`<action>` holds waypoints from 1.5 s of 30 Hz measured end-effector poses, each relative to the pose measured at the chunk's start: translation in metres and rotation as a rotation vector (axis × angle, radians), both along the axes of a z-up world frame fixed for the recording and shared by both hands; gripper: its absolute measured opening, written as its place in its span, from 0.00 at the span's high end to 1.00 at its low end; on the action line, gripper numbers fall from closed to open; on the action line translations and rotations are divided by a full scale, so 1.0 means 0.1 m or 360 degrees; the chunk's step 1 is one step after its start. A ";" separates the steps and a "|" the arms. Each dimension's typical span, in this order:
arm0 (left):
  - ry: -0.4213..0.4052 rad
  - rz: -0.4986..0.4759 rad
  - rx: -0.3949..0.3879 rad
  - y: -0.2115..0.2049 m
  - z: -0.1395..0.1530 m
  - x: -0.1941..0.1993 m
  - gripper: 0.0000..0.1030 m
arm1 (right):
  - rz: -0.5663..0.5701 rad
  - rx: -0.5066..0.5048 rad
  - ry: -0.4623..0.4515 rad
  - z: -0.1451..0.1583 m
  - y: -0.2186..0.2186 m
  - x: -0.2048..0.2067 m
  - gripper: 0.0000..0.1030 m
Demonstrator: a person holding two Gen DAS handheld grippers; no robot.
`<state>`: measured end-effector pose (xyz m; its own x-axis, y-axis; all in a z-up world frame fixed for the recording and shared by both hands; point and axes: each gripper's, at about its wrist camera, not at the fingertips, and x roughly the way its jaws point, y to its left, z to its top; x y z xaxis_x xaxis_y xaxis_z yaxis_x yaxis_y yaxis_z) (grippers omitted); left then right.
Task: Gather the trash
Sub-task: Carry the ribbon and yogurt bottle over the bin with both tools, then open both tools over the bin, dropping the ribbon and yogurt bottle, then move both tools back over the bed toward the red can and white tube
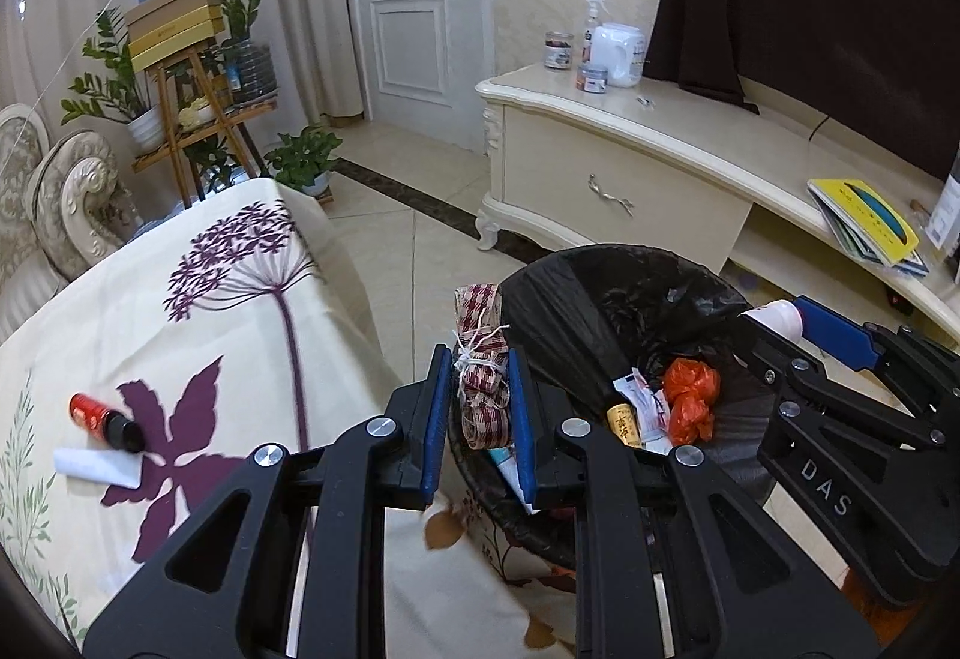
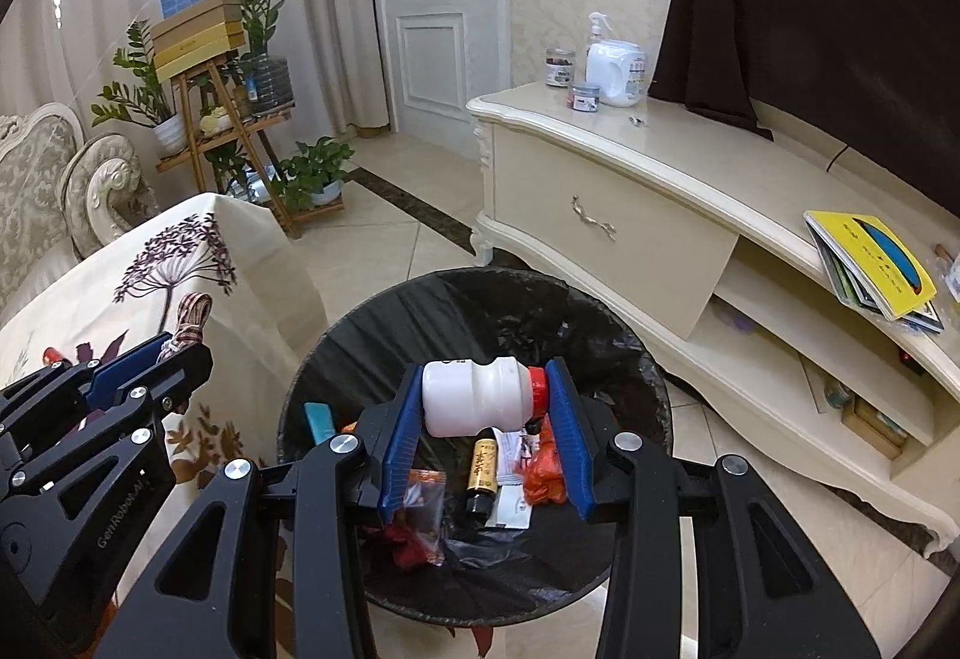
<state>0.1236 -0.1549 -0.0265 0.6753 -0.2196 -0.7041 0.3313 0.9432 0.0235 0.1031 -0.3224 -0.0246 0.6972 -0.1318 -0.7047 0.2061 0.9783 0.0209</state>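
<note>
A: What is the left gripper (image 1: 480, 407) doing?

B: It pinches a checked ribbon bundle (image 1: 480, 359) tied with white string. The bundle sits right over the near edge of the trash bin (image 2: 336, 347), beside the table.

A: And the right gripper (image 2: 486, 401)?

B: It squeezes a little white bottle (image 2: 474, 401) with a red cap, lying sideways between the blue pads. It hangs over the middle of the bin.

A: What could go wrong?

B: I think the bundle could miss. It is only at the rim, so if it drops now it may hit the edge and fall on the floor. It is soft and floppy, so a loose end could catch on a pad too.

A: And the bottle?

B: It is smooth, round plastic. It could roll or slip out crooked, but the bin is under it.

A: What is the bin like?

B: Round, with a shiny, crinkly black bag. Inside are an orange bag (image 1: 690, 395) and a small brown bottle (image 2: 483, 473).

A: Anything left?

B: A small red bottle (image 1: 99, 416) and white paper (image 1: 96, 467) lie on the flowered tablecloth (image 1: 210, 311).
</note>
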 end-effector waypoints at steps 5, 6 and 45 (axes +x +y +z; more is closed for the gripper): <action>0.0021 -0.0018 0.0016 -0.08 -0.06 0.09 0.82 | -0.0020 0.0004 0.0009 -0.04 -0.05 0.05 0.60; 0.0028 -0.0014 0.0018 -0.10 -0.08 0.11 0.82 | -0.0028 0.0008 0.0009 -0.05 -0.07 0.06 0.60; 0.0060 0.0532 0.0044 1.53 0.05 -0.10 0.24 | 0.0247 0.0060 0.0020 0.02 0.87 0.11 0.41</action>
<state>0.1132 -0.0016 -0.0213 0.6800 0.0293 -0.7327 0.0047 0.9990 0.0442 0.1136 -0.2359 -0.0229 0.6980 0.0038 -0.7161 0.0528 0.9970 0.0567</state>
